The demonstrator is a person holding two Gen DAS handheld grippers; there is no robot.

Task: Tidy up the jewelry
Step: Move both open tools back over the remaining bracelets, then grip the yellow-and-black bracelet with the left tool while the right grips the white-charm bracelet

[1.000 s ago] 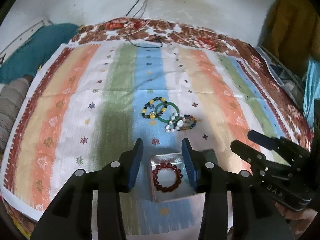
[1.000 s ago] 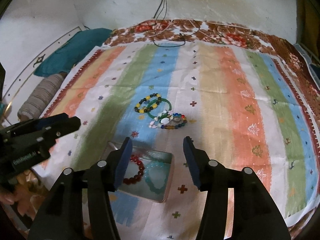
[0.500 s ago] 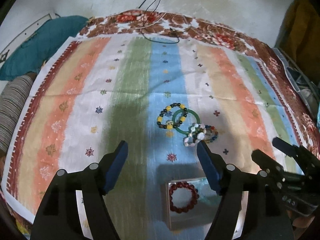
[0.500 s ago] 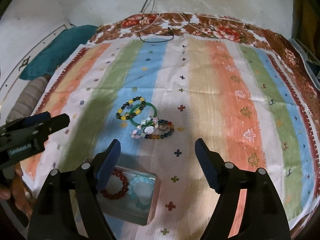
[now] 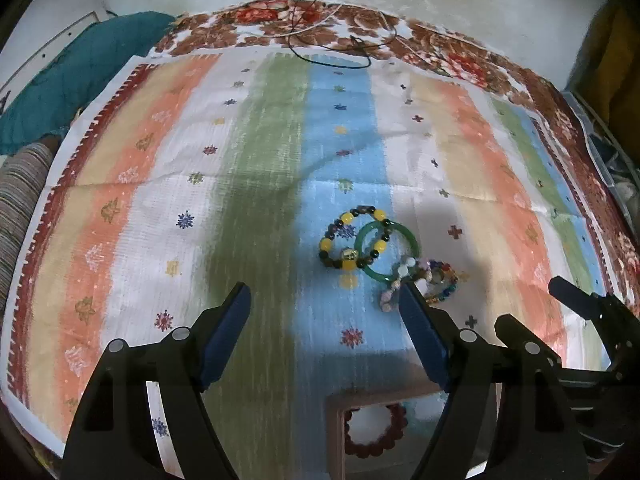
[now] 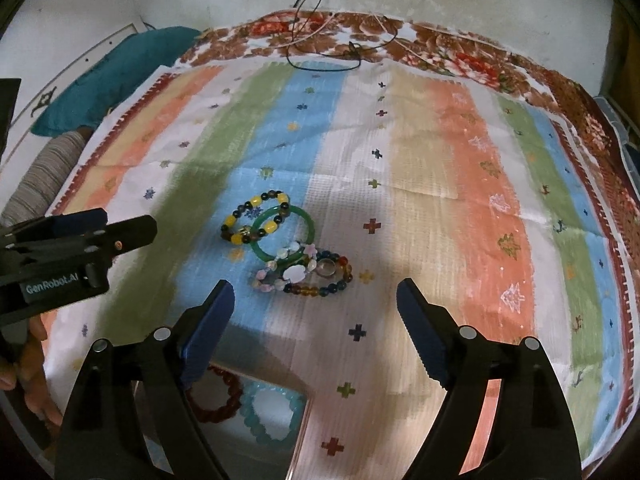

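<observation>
A pile of jewelry lies mid-cloth: a yellow-and-dark bead bracelet [image 5: 352, 242] [image 6: 256, 220], a green bangle [image 5: 387, 250] [image 6: 285, 236], a pale flower-bead bracelet [image 6: 286, 266], a multicolour bead bracelet [image 6: 324, 280] and a silver ring [image 6: 326, 268]. A small metal tin [image 5: 336, 432] [image 6: 300, 424] near the front edge holds a dark red bead bracelet [image 5: 374, 434] [image 6: 216, 398] and a turquoise bracelet [image 6: 272, 410]. My left gripper [image 5: 324, 320] is open and empty, above and behind the tin. My right gripper [image 6: 316, 312] is open and empty, short of the pile.
A striped cloth [image 5: 260, 160] covers a floral bedspread [image 6: 440, 40]. A teal pillow [image 5: 72, 76] and a striped bolster [image 5: 16, 216] lie at the left. Black cables [image 5: 332, 52] trail at the far edge. The other gripper shows in each view [image 5: 580, 344] [image 6: 68, 248].
Both grippers have opened wider and drawn back and up from the tin. The tin has slid toward the bottom of both views. The jewelry pile has not moved.
</observation>
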